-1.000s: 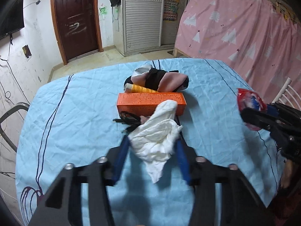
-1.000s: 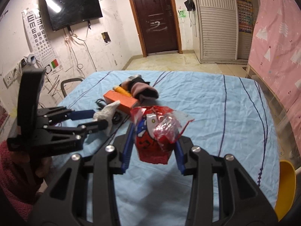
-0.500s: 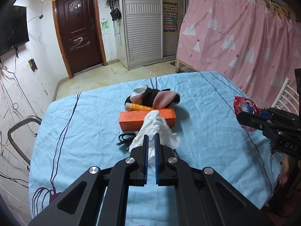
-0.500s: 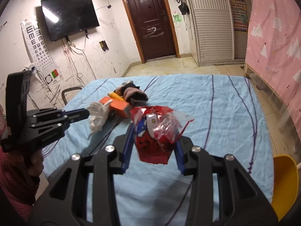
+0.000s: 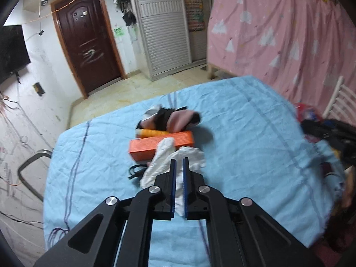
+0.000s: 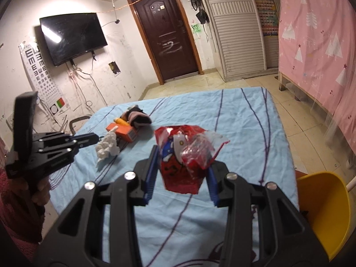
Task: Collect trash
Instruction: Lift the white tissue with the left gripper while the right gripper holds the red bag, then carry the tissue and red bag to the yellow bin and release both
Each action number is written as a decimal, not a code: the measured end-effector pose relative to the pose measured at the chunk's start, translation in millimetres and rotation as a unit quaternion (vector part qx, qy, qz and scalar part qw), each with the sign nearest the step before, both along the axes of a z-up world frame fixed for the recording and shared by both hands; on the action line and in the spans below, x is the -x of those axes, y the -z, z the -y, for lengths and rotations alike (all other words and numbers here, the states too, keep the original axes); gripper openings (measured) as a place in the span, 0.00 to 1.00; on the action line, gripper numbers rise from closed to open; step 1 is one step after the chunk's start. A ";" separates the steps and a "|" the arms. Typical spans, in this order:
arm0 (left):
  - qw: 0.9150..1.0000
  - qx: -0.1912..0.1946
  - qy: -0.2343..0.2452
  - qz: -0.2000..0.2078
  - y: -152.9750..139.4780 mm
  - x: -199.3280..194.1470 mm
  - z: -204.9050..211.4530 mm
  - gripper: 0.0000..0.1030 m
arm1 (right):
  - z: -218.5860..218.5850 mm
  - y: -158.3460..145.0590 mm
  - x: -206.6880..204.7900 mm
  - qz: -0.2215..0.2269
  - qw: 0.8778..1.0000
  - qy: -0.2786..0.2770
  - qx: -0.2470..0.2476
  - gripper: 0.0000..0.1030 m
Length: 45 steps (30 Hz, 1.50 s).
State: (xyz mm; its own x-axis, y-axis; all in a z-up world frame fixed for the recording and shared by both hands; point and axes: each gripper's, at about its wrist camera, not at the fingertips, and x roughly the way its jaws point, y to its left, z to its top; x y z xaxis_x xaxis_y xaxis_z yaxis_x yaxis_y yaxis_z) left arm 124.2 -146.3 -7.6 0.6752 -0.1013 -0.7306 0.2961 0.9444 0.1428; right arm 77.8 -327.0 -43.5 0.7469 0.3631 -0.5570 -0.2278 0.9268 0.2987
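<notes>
My left gripper is shut on a crumpled white tissue and holds it above the blue tablecloth; the tissue also shows in the right wrist view, hanging from the left gripper. My right gripper is shut on a red plastic snack wrapper and holds it above the table. In the left wrist view the wrapper and the right gripper's black frame sit blurred at the right edge.
On the blue-clothed table lie an orange box, an orange tube, a pink and black cloth bundle and a black cable. A yellow chair stands at the right. A metal chair frame is at the left.
My left gripper closed on the white tissue and lifted it up off the table. My right gripper rose too, still holding the red wrapper.
</notes>
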 end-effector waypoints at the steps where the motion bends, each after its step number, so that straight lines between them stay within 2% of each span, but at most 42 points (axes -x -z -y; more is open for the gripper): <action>1: 1.000 -0.005 -0.004 -0.005 3.9 -2.9 -0.7 0.00 | 1.2 0.5 0.5 0.000 1.000 0.001 -0.001 0.36; 6: 0.999 -0.025 -0.015 -0.032 23.5 -15.8 -1.7 0.00 | 7.6 3.1 0.7 -0.001 1.000 0.004 -0.004 0.36; 10: 0.999 -0.025 -0.015 -0.041 29.9 -20.2 -0.5 0.07 | 11.6 4.2 0.1 -0.002 1.000 0.008 -0.004 0.36; 12: 0.999 -0.023 -0.010 -0.044 30.3 -20.0 1.5 0.25 | 15.5 4.7 0.8 -0.002 1.000 0.012 -0.005 0.36; 13: 0.999 -0.025 -0.009 -0.046 30.6 -20.1 2.8 0.58 | 17.0 4.7 1.1 -0.001 1.000 0.013 -0.006 0.36; 14: 0.998 -0.027 -0.013 -0.048 30.7 -20.7 3.3 0.84 | 17.3 4.4 1.5 -0.001 1.000 0.015 -0.006 0.36; 16: 0.999 -0.029 -0.017 -0.043 30.3 -20.4 2.7 0.84 | 20.4 4.6 1.9 0.000 1.000 0.017 -0.006 0.36; 18: 0.998 -0.025 -0.023 -0.048 32.7 -22.8 1.4 0.79 | 22.9 5.5 2.7 -0.001 1.000 0.019 -0.007 0.36; 20: 0.998 -0.024 -0.031 -0.057 35.4 -26.7 -1.5 0.59 | 25.3 5.4 3.6 -0.001 1.000 0.021 -0.008 0.36; 22: 0.997 -0.012 -0.042 -0.064 38.2 -30.1 -7.0 0.47 | 28.3 5.5 4.6 -0.001 1.000 0.023 -0.009 0.36; 23: 0.997 -0.009 -0.045 -0.065 38.1 -31.3 -8.3 0.36 | 28.8 5.3 4.8 0.000 1.000 0.024 -0.009 0.36; 26: 0.997 0.001 -0.054 -0.061 34.8 -30.8 -12.1 0.20 | 32.7 5.1 7.0 0.001 1.000 0.030 -0.010 0.36; 28: 0.997 0.009 -0.053 -0.055 30.5 -28.7 -14.3 0.16 | 37.7 5.4 9.1 0.002 0.999 0.034 -0.010 0.36; 35: 0.998 0.042 -0.037 -0.020 -7.5 -10.4 -8.9 0.16 | 58.7 5.0 18.0 0.009 0.998 0.060 -0.010 0.36; 39: 0.998 0.056 -0.005 -0.004 -30.5 1.0 17.1 0.16 | 74.9 3.8 25.5 0.015 0.997 0.081 -0.003 0.36; 45: 0.996 0.074 0.057 0.001 -45.8 11.9 73.6 0.16 | 107.7 2.7 41.6 0.021 0.992 0.122 0.008 0.36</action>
State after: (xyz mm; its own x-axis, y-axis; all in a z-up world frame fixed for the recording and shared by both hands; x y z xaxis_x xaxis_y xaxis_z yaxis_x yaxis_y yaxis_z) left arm 112.3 -219.9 38.2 0.6544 -0.2840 -0.7008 0.4026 0.9153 0.0051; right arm 36.2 -434.8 -46.2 0.8343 0.1600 -0.5277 -0.0080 0.9604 0.2785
